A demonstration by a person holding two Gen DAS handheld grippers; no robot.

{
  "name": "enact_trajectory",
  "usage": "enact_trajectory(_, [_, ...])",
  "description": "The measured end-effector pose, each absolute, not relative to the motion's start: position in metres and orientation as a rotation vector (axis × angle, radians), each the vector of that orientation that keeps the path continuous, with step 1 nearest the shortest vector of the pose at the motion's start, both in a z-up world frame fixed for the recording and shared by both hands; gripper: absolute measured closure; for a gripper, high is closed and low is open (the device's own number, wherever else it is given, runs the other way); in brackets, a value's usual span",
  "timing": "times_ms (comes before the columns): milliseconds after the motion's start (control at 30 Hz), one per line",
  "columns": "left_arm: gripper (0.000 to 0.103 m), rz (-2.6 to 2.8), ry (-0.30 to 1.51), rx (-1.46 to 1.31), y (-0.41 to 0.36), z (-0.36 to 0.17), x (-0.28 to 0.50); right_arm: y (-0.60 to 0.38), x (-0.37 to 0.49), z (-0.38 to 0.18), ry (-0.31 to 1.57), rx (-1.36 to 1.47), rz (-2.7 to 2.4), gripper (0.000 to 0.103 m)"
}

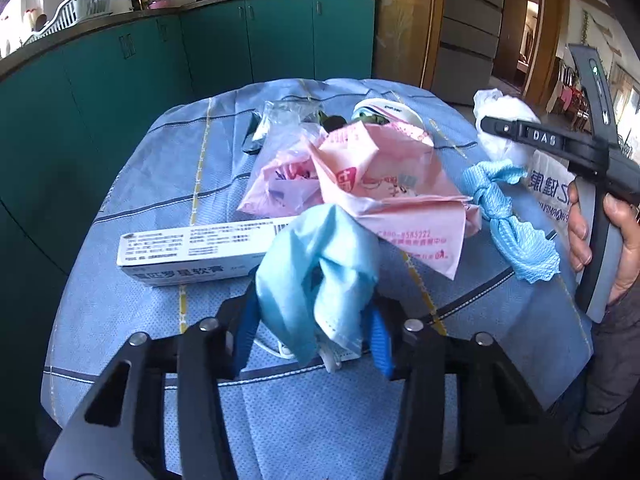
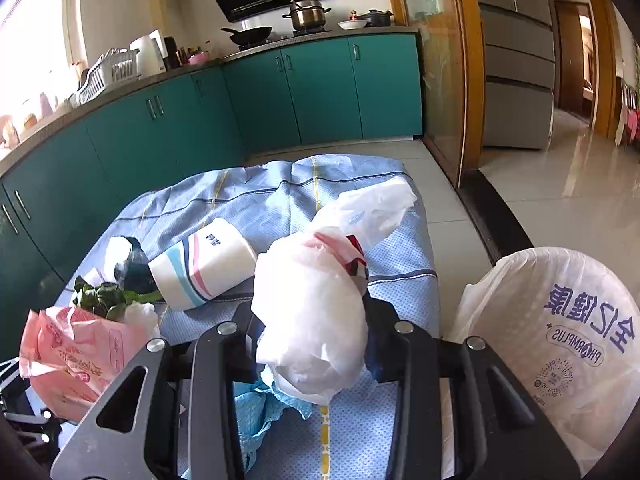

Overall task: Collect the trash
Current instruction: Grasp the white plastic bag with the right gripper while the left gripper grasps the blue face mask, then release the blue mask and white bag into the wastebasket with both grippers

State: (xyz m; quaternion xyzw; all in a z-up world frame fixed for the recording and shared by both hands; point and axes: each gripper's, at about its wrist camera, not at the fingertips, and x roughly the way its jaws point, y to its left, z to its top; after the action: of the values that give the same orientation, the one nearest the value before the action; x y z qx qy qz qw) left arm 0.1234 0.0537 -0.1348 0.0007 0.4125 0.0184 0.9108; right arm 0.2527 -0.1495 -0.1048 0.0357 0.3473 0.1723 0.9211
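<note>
A white box (image 1: 192,250) is seen toward the worktop's (image 1: 132,184) left edge. A crumpled blue mask (image 1: 320,276) is clamped in the left gripper (image 1: 310,340) near the front edge. Pink bags (image 1: 372,184) are heaped at the centre. A white wad (image 2: 312,320) is pinched in the right gripper (image 2: 312,344) beside the trash bag (image 2: 560,340) at the right edge.

On the table (image 1: 120,340), the box (image 1: 192,250) lies left of the crumpled bag (image 1: 384,184).
</note>
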Motion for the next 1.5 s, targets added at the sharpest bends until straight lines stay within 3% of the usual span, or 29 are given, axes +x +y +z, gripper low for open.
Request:
enact_trajectory(133, [0.065, 0.061, 0.804, 0.038, 0.054, -0.118, 0.112, -0.147, 0.252, -0.105, 0.713, 0.063, 0.352, 0.065])
enact_trajectory(533, [0.064, 0.146, 0.607, 0.052, 0.064, -0.056, 0.079, -0.145, 0.238, -0.09, 0.646, 0.046, 0.36, 0.065])
enact_trajectory(900, [0.064, 0.155, 0.551, 0.001, 0.055, -0.047, 0.098, -0.176, 0.219, -0.064, 0.523, 0.057, 0.254, 0.065])
enact_trajectory(1500, [0.062, -0.24, 0.557, 0.08, -0.139, -0.051, 0.18, -0.333, 0.201, -0.085, 0.608, 0.075, -0.289, 0.065])
